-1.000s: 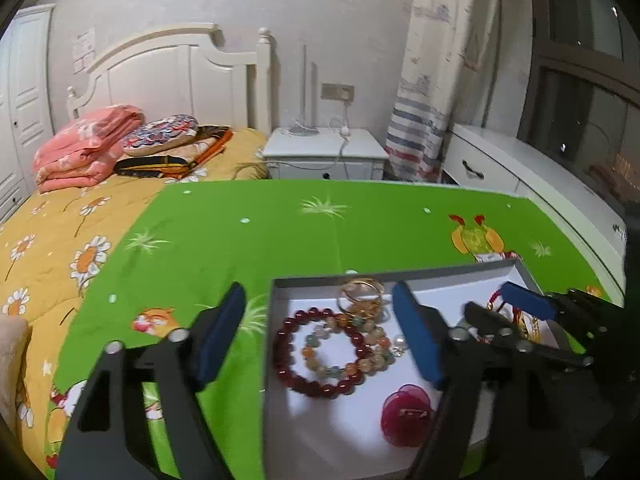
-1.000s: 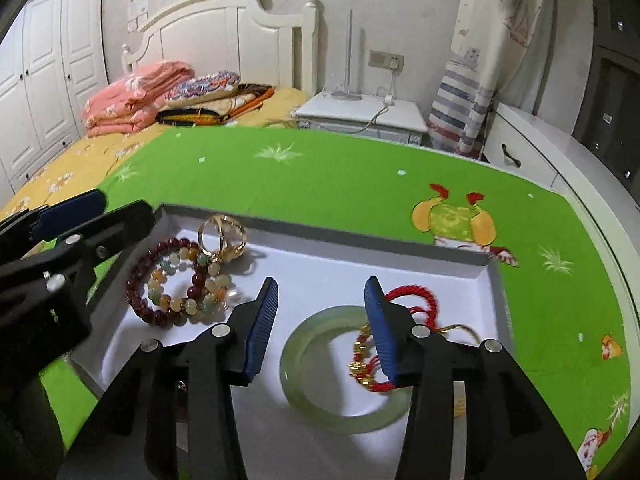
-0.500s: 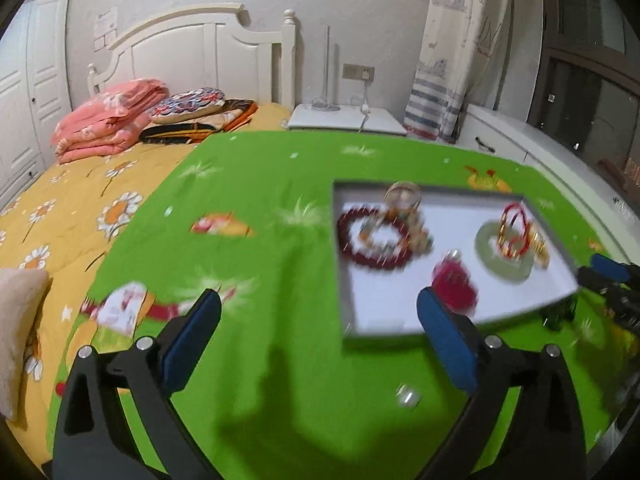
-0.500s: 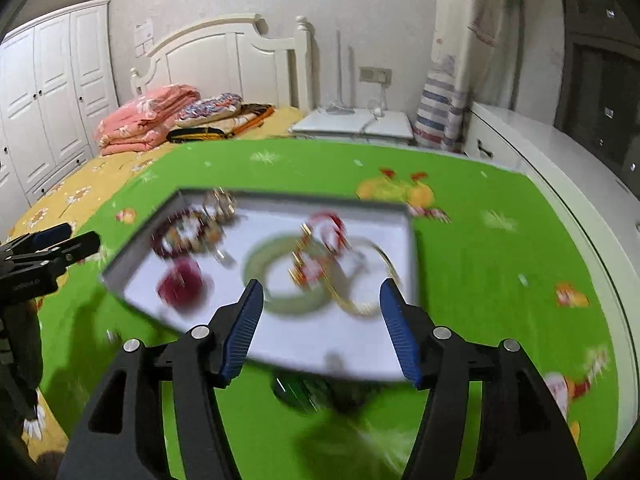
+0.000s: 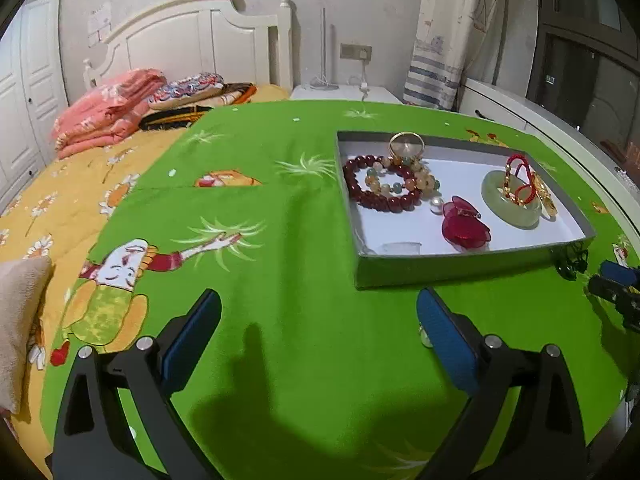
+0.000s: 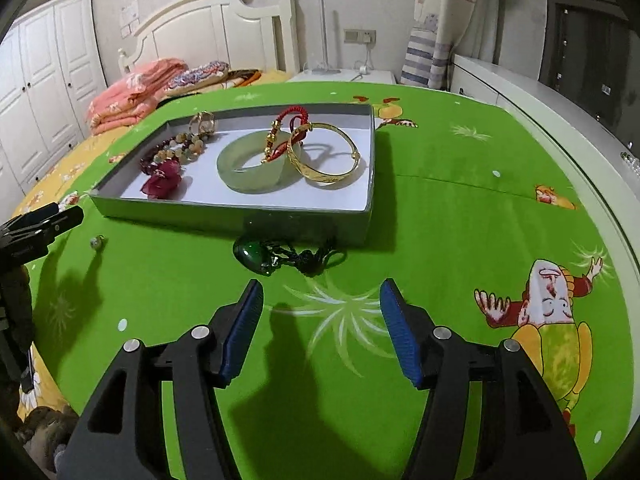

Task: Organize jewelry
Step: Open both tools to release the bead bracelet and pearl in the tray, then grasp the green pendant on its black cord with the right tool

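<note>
Just in front of the grey tray (image 6: pixel 240 216), on the green bed cover (image 6: pixel 440 208), lies a dark green pendant (image 6: pixel 254 258), ahead of the right tongs (image 6: pixel 320 332) and apart from them. Both the right and left tongs (image 5: pixel 316 344) have just been opening and stand released, nothing between them. The jade bangle (image 6: pixel 250 168), gold bangle (image 6: pixel 324 156) and bead bracelets (image 5: pixel 380 184) rest inside the tray.

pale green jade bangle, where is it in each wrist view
Left wrist view: the pale green jade bangle lies right of centre, at the right end of the grey tray.
Right wrist view: upper middle, in the tray's centre.
Shared landmark: the red cord bracelet resting on it.
</note>
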Tool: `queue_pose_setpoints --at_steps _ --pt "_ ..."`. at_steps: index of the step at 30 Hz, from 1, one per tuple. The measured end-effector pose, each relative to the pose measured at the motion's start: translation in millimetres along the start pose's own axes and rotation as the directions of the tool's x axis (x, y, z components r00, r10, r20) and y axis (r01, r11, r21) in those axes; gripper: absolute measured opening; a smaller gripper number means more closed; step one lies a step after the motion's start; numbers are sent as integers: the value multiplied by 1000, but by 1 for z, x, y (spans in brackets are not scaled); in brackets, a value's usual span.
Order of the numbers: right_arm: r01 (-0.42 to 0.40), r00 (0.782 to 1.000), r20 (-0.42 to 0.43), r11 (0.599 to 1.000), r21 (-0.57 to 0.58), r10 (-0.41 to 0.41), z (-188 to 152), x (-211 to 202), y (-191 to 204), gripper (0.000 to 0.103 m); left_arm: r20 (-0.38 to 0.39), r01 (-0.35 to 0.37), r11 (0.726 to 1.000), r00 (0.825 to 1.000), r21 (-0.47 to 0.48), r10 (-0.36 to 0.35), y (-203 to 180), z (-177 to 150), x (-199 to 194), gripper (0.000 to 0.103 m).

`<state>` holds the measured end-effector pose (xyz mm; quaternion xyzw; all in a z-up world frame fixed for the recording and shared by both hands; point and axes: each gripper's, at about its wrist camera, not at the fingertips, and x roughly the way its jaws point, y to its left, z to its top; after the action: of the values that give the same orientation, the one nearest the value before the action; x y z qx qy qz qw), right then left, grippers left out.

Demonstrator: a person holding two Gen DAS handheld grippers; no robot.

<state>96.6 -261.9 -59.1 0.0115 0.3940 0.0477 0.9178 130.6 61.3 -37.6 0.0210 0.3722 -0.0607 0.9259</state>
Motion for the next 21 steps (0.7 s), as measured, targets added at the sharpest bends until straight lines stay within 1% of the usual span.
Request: queue_pose_setpoints --at_steps 3,6,10,13,18,20,21 --pt "-4 1000 -19 1000 5 4 6 5 1 58 0 10 1000 1000 -3 -10 1 1 1 95" --pt "5 999 -36 1000 -16 -6 12 11 6 57 10 13 1000 1000 8 -14 -1 -1 0 95" --pt "12 999 -44 999 -33 -13 17 16 11 47 23 4 998 1000 56 -5 -11 -2 -2 95" --pt "19 999 -49 999 -36 -21 20 20 11 43 29 -9 996 1000 87 6 -17 -2 -2 95" --pt "27 999 -40 998 -48 -29 22 23 18 37 29 1 997 1000 72 -3 -15 -3 -2 95" --pt "10 999 -34 999 -39 -11 21 23 19 28 21 11 998 1000 66 -12 -13 -3 -1 95" --pt "2 999 -33 999 -33 -4 20 23 18 27 17 15 998 1000 65 -17 -12 -3 0 95"
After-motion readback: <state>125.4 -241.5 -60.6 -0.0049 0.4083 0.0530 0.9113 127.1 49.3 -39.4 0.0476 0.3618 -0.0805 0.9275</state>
